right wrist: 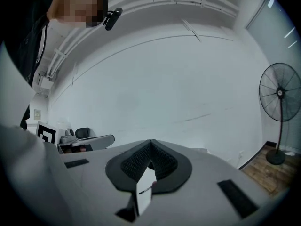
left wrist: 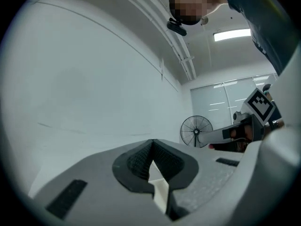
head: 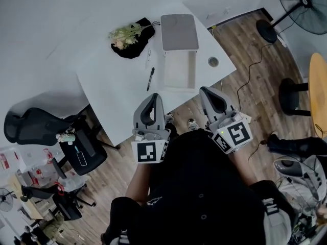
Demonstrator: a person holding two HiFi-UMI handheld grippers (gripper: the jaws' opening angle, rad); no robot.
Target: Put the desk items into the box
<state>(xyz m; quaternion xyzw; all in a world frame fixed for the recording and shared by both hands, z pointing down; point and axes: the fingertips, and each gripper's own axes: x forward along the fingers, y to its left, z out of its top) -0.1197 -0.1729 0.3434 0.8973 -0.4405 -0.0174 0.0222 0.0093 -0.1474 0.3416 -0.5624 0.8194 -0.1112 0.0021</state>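
A white desk (head: 117, 86) bears an open white box (head: 180, 69) whose grey lid (head: 179, 32) is folded back at its far end. A black pen (head: 150, 78) lies left of the box, with a smaller pale pen (head: 148, 55) beyond it. A small round item (head: 213, 62) sits to the right of the box. My left gripper (head: 155, 97) (left wrist: 151, 144) and right gripper (head: 208, 92) (right wrist: 150, 144) hover level over the desk's near edge, both shut and holding nothing, short of the box and pens.
Flowers on a black cloth (head: 130, 34) lie at the desk's far left. A black office chair (head: 41, 124) stands left of the desk. A floor fan (head: 301, 4) and a cable on the wood floor are to the right.
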